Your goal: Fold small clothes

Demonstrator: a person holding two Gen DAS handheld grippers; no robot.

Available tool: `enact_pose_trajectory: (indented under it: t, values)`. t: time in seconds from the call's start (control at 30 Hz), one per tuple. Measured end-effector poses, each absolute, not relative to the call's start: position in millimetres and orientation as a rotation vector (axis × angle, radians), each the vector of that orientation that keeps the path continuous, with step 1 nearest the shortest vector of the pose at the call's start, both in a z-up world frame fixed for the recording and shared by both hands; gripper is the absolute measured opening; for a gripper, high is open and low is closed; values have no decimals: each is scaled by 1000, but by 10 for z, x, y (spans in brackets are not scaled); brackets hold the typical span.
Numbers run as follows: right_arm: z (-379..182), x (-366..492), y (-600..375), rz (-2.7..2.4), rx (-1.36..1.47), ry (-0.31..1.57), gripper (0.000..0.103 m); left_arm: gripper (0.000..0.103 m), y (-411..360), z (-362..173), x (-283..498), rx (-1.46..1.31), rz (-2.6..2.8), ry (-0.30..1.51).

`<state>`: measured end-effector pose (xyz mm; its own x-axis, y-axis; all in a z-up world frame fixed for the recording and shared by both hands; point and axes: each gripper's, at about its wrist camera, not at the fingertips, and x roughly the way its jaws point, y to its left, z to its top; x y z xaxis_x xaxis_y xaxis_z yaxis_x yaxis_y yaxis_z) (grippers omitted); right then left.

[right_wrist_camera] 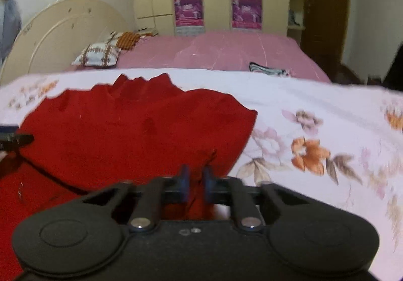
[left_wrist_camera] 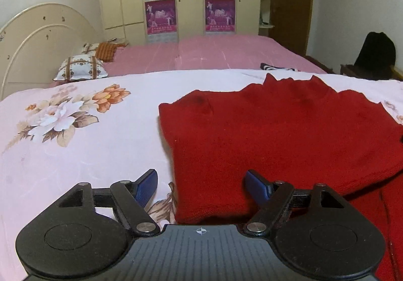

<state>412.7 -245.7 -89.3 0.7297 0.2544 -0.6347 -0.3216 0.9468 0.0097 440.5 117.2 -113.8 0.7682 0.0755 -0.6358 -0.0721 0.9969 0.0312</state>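
On the floral sheet (left_wrist_camera: 75, 155) lay the red sweater (left_wrist_camera: 289, 134), soft, limp knit best pinched at a hem corner, with the left gripper (left_wrist_camera: 201, 186) wide apart over its near edge and the right gripper (right_wrist_camera: 196, 185) nipping a fold.

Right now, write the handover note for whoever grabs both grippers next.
Left gripper: jaws wide open, empty, straddling the near-left edge of the red sweater.
Right gripper: jaws nearly closed on a bunch of the sweater's near-right edge.
Sweater lies on the floral sheet, left side looks folded in.
Left: fold the right side over, then fold in half.
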Motion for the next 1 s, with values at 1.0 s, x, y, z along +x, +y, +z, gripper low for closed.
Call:
enact_pose_trajectory:
  t: [1.0]
  values:
    - [-927, 3873, -2204, 320, -191, 612, 21, 78, 645, -997, 4188, 67, -18, 550]
